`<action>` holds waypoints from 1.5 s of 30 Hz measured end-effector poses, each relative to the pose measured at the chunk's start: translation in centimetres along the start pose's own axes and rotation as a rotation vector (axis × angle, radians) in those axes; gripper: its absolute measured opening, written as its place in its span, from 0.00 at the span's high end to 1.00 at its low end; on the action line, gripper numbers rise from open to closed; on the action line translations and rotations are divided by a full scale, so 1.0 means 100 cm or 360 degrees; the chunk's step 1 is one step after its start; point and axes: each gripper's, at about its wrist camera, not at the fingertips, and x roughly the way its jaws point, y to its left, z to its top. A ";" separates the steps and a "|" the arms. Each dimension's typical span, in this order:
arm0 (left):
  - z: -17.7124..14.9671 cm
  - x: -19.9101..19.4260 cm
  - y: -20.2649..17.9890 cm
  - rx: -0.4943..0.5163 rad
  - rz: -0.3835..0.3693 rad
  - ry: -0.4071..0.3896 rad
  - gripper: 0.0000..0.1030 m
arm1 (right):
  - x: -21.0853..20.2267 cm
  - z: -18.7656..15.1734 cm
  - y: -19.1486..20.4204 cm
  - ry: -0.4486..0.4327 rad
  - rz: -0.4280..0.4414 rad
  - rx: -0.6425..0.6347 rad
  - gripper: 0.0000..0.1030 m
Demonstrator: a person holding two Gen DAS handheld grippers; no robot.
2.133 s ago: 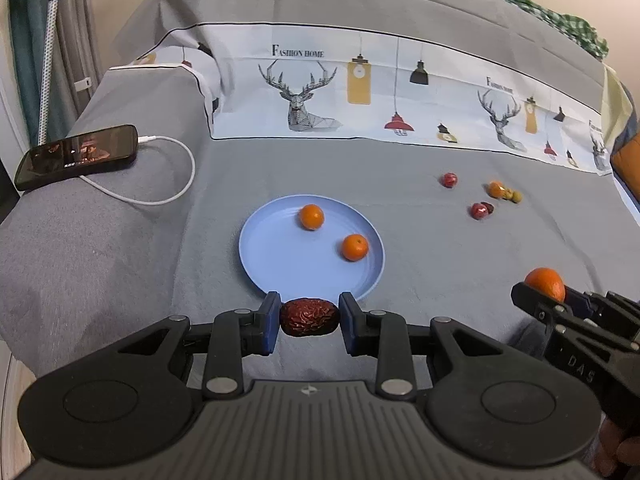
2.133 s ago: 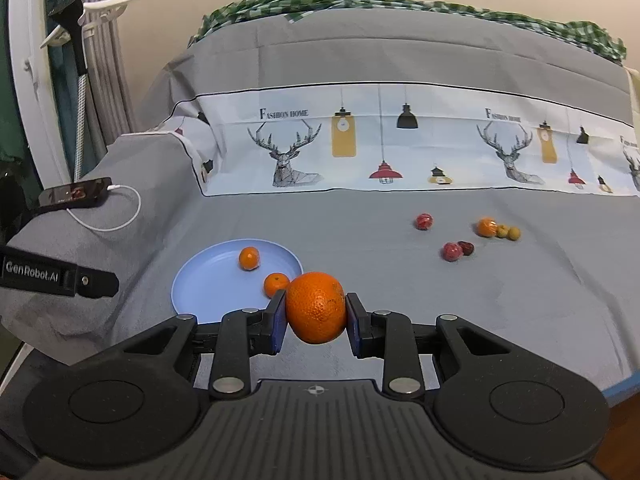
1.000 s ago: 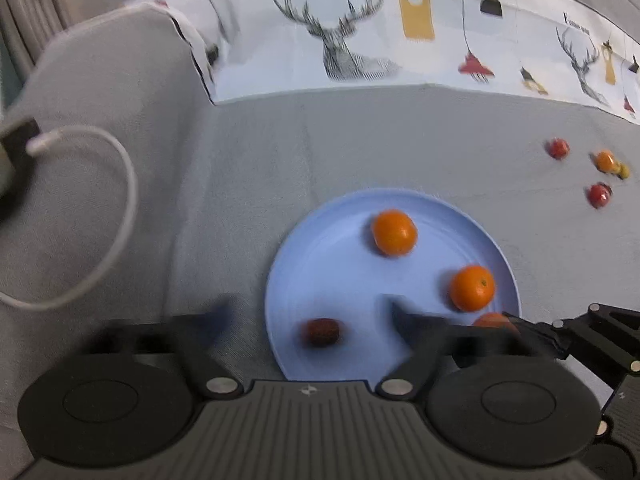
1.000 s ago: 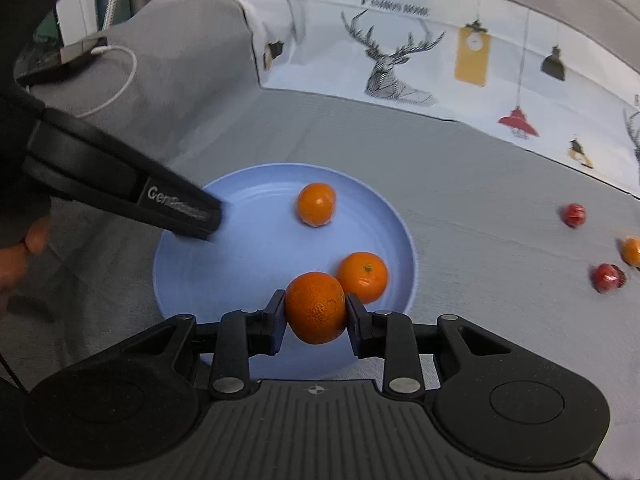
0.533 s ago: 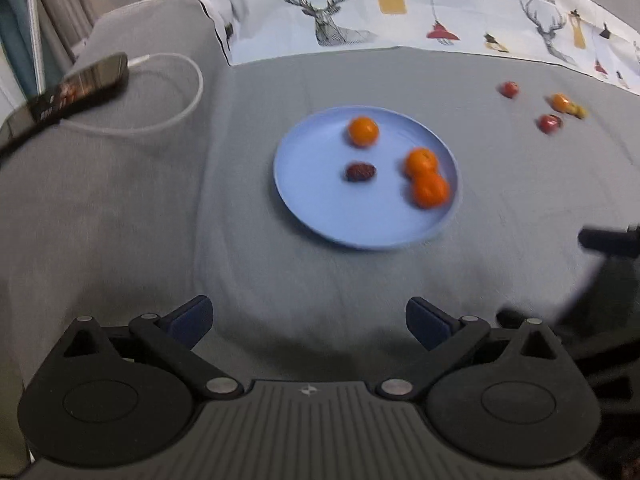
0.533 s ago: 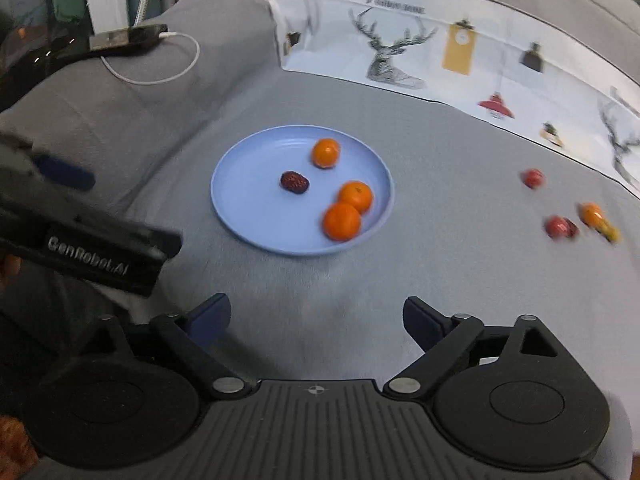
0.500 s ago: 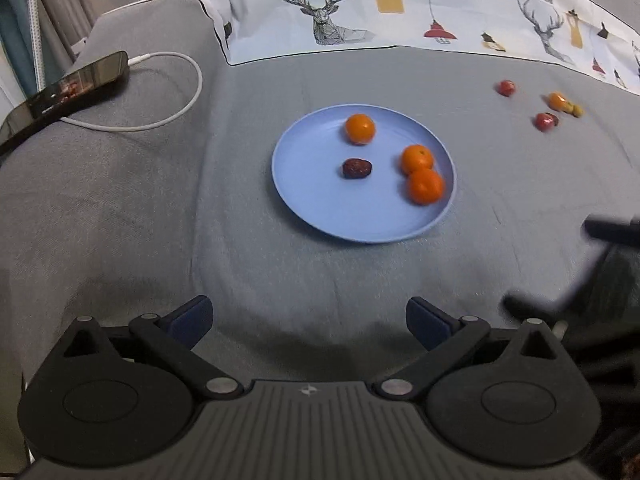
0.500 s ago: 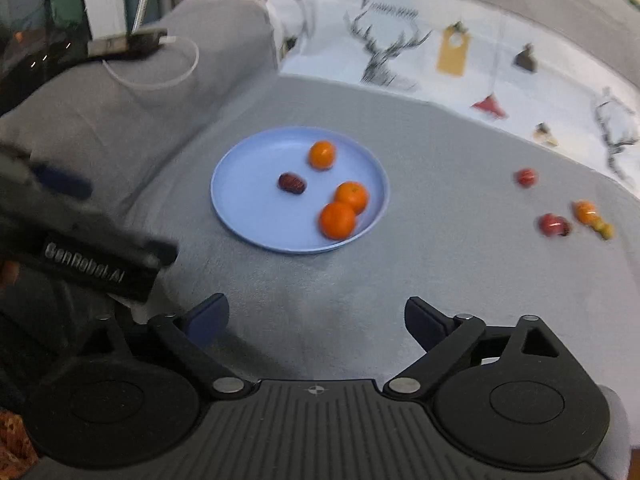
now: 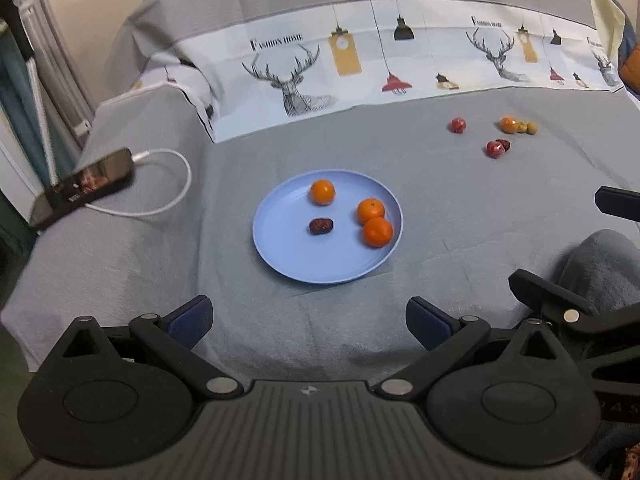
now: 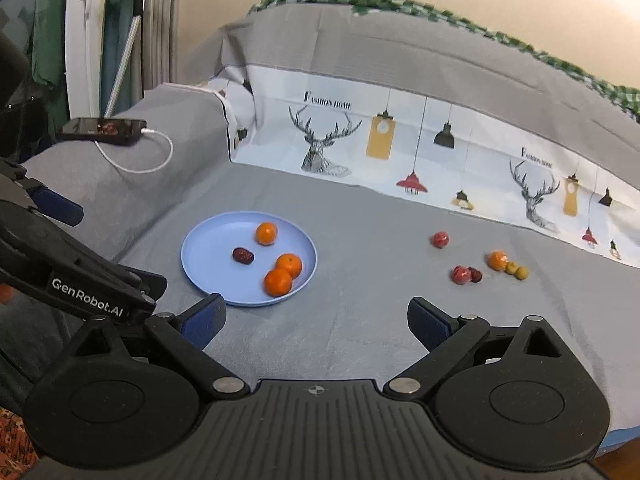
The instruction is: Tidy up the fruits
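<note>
Three oranges point(image 9: 377, 232) and a date point(image 9: 321, 225) lie on the blue plate point(image 9: 280, 248) on the grey bed cover. Only the right wrist view shows the checked green cloth point(image 10: 400, 4). Both left tongs point(image 9: 308, 322) and right tongs point(image 10: 316, 318) gape empty, angled down, short of the plate; the right tongs have just been opening.

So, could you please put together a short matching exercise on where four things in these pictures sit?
Things:
1. dark red date
2. phone
3. two small yellow-green fruits
4. right gripper

Places or states:
A. on the raised grey fold at the left, cable plugged in
B. open, nothing between the fingers
C. on the blue plate
D. loose on the grey cloth, beside a small orange

Pairs: 1-C, 2-A, 3-D, 4-B
</note>
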 end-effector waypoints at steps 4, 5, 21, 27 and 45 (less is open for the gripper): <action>-0.002 -0.013 0.003 -0.0030 0.0035 -0.0040 0.00 | -0.011 0.000 0.003 -0.0054 0.0002 -0.0015 0.05; -0.003 -0.016 0.003 -0.0036 0.0042 -0.0045 0.00 | -0.013 0.000 0.003 -0.0062 0.0001 -0.0015 0.05; -0.006 -0.037 0.002 -0.0034 0.0060 -0.0117 0.00 | -0.032 -0.003 0.005 -0.0147 -0.0022 -0.0012 0.05; -0.005 -0.033 0.004 -0.0040 0.0068 -0.0092 0.00 | -0.030 -0.003 0.004 -0.0140 -0.0019 0.0004 0.05; 0.005 -0.026 0.003 -0.0022 0.0121 -0.0066 0.00 | -0.017 -0.002 -0.013 -0.0101 -0.0004 0.0104 0.05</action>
